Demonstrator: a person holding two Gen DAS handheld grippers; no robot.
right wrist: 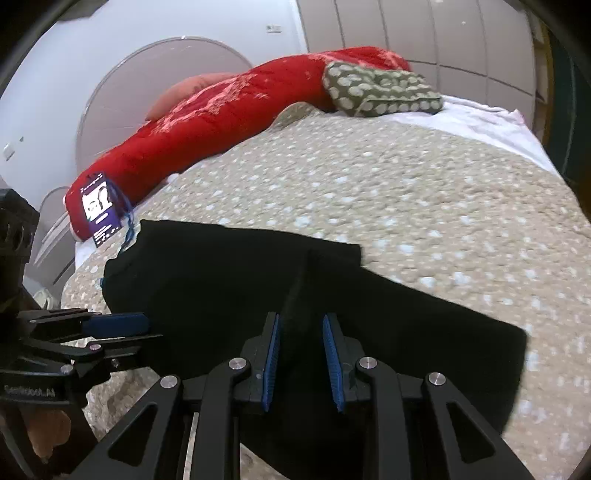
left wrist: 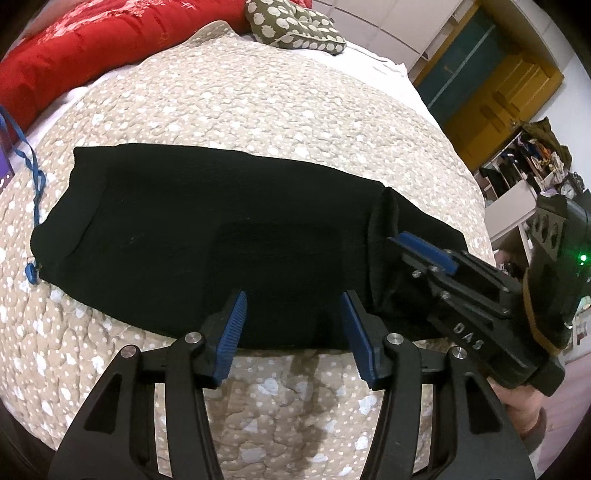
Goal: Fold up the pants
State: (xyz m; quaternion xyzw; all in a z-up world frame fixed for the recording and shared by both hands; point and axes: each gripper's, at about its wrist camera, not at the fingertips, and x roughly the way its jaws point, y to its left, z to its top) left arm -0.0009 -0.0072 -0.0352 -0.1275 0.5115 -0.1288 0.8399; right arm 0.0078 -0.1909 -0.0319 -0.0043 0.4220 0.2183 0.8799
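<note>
Spotted beige bed (left wrist: 258, 110) carries black pants (left wrist: 207, 240), red quilt (left wrist: 66, 48), cushion (left wrist: 295, 22).
</note>
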